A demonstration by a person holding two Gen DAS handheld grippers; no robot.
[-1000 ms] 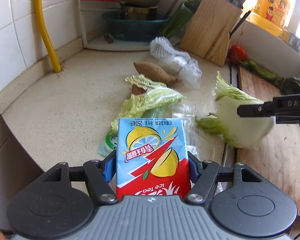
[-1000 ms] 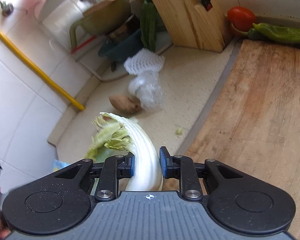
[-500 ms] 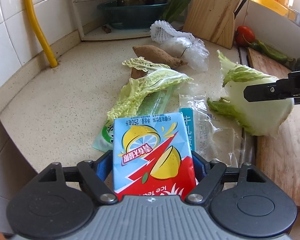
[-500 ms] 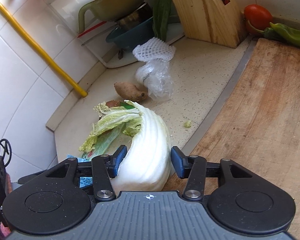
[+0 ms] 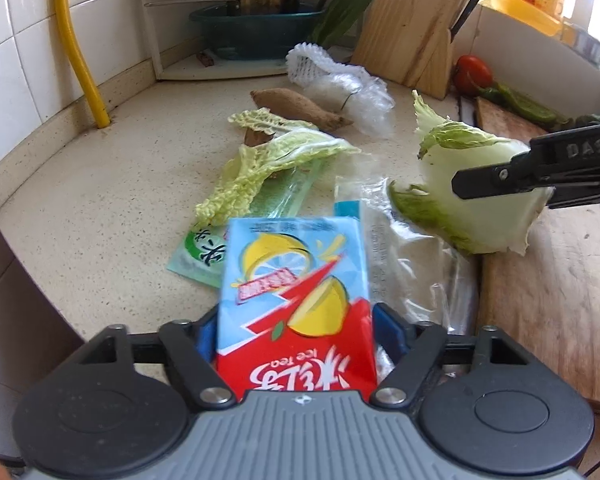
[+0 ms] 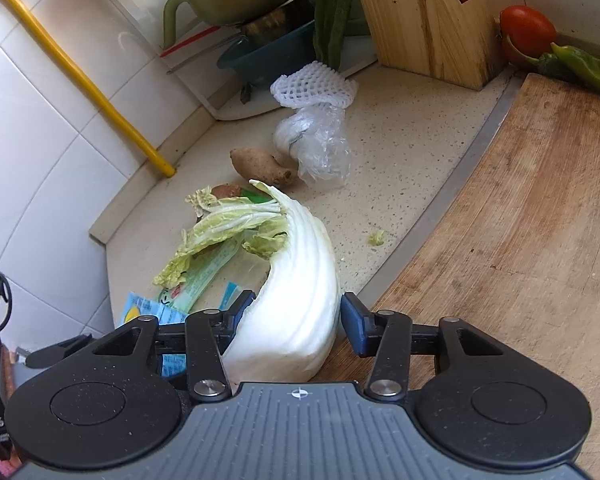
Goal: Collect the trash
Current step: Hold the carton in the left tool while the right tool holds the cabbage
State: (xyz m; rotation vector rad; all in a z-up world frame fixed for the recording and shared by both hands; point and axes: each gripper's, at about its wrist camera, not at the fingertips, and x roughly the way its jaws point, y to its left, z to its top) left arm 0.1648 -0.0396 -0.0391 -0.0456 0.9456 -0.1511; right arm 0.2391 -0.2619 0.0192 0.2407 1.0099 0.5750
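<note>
White cabbage stalk (image 6: 296, 312) loose between newly widened right claw (image 6: 298, 320).

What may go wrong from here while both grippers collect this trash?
The jaws of the right gripper have just been opening; the cabbage piece between them is loose and may tip off the cutting board edge. The jaws of the left gripper have just been closing on the ice tea carton; a hard squeeze may crush it.
</note>
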